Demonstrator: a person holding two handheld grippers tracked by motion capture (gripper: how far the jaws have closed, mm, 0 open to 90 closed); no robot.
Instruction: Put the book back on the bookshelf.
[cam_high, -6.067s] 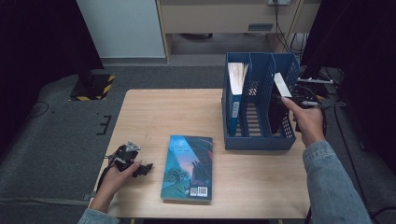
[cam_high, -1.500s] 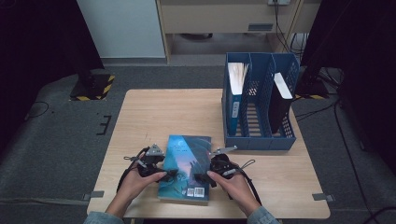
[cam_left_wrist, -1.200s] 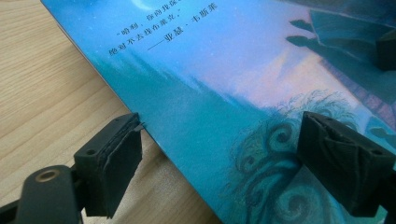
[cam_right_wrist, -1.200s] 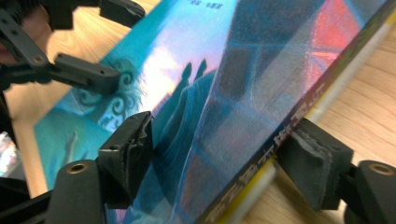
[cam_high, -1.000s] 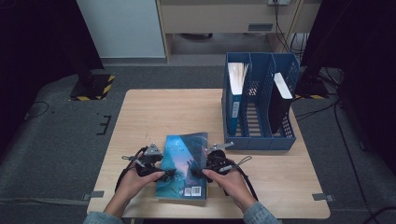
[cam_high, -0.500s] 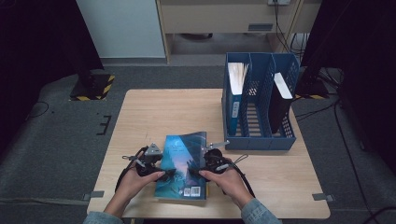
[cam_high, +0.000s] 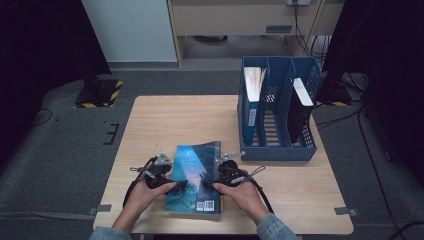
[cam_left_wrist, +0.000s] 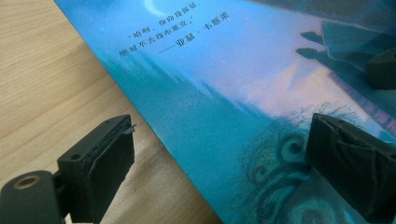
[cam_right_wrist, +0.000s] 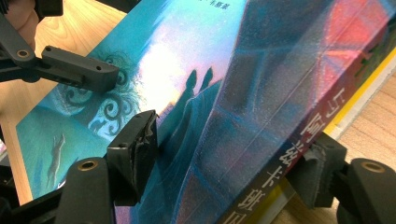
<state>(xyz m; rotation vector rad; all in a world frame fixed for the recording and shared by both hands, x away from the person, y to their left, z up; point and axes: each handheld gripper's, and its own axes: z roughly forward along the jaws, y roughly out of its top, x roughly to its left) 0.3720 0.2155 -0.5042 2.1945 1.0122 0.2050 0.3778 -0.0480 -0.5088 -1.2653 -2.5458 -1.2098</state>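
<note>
The blue book (cam_high: 196, 177) lies near the front of the bench (cam_high: 200, 117), between the two hands. Its right side is tipped up a little off the wood.

What could go wrong? The book looks thick and heavy, and the cover looks smooth. The right hand-held gripper (cam_high: 214, 181) has its jaws on either side of the spine edge, one on the cover and one under the edge. They look pressed on it, but the bite is only at the edge, so the book could slip out and flop back down. The left hand-held gripper (cam_high: 176, 184) is wide, with one jaw over the cover and one down on the wood beside the book's edge. It is not pinching anything. If it closes like that, it may just push the book sideways and not grab it. The book could also bump the blue file rack (cam_high: 278, 112) if it swings up too fast, since the rack stands just behind it on the right.

Both forearms come in low from the front. The hands sit close together, one at each side of the book, with the grippers turned inward to face each other
</note>
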